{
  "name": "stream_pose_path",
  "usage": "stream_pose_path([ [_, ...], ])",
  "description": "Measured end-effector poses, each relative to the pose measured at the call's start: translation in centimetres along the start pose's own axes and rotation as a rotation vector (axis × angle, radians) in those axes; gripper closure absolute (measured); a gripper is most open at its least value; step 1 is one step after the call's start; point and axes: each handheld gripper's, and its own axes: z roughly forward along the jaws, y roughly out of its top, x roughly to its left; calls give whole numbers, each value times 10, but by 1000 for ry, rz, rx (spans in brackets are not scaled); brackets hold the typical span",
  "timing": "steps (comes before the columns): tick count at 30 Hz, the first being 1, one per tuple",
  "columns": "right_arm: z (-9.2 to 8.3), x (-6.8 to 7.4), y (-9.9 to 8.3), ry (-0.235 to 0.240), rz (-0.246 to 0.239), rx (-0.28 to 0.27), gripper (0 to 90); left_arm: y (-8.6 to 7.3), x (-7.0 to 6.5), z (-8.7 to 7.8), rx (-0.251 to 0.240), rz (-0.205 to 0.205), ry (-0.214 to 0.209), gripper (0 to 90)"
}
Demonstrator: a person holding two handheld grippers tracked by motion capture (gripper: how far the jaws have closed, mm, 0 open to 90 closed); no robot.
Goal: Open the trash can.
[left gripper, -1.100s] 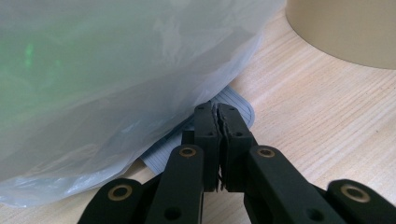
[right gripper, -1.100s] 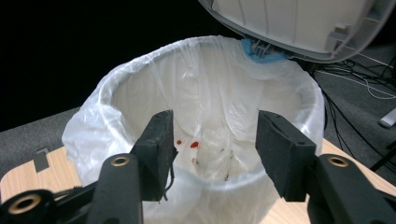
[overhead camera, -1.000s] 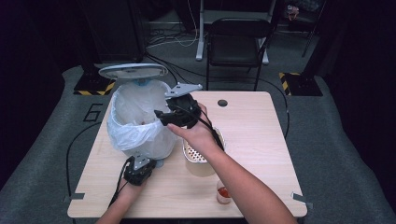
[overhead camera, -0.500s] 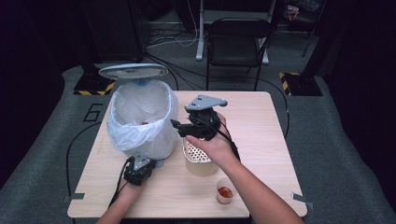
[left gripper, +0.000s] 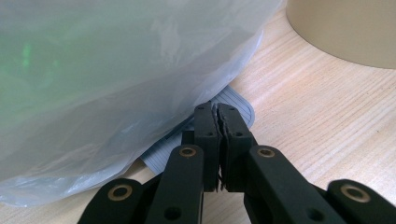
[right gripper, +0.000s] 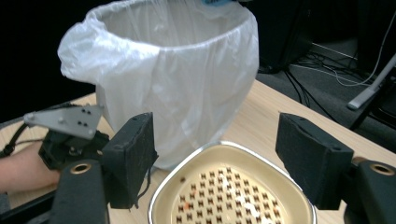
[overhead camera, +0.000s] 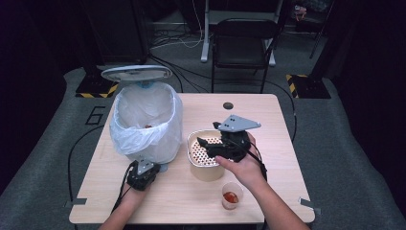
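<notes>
The only marking I can read is a large dark numeral "6" (overhead camera: 95, 115) painted on the grey floor mat (overhead camera: 43, 158), just left of the table (overhead camera: 268, 120) and level with the bin (overhead camera: 146, 120). I can read nothing else.

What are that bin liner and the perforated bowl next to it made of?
The bin liner looks like thin, translucent white plastic film: it wrinkles and light shows through. The perforated bowl seems to be glossy cream plastic or enamel with a shiny, metal-looking rim; which one is hard to tell. The table looks like pale wood-grain laminate.
</notes>
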Motion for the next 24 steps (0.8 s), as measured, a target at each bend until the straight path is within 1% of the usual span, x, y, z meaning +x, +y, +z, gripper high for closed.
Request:
stream_pose_path([
  [2, -4, -1, -7, -5, 10, 8, 264, 0, 1, -1, 8, -2, -7, 869],
  [4, -9, -2, -13, -4, 11, 3, 264, 0, 0, -1, 7, -2, -7, 869],
  [5, -11, -1, -17, -3, 9, 0, 263, 0, 0, 0, -2, -3, 0, 869],
  [6, -13, -1, -21, -4, 7, 0, 263, 0, 1, -1, 8, -3, -7, 869],
  [9, -17, 0, -31, 0, 1, 0, 264, 0, 1, -1, 9, -6, -9, 869],
  [12, -21, 3, -41, -3, 10, 11, 266, 0, 0, 0, 1, -1, 1, 869],
  [13, -23, 3, -44, -7, 6, 6, 266, 0, 0, 0, 1, 1, 1, 870],
  [18, -29, 2, -62, -8, 35, -2, 256, 0, 0, 0, 0, 0, 0, 869],
  [19, -30, 1, -66, -9, 38, 4, 252, 0, 0, 0, 0, 0, 0, 869],
  [21, -31, 0, -74, -18, 48, 9, 237, 0, 0, 0, 0, 0, 0, 869],
  [24, -33, -1, -84, -34, 49, 14, 223, 0, 0, 0, 0, -1, 0, 869],
])
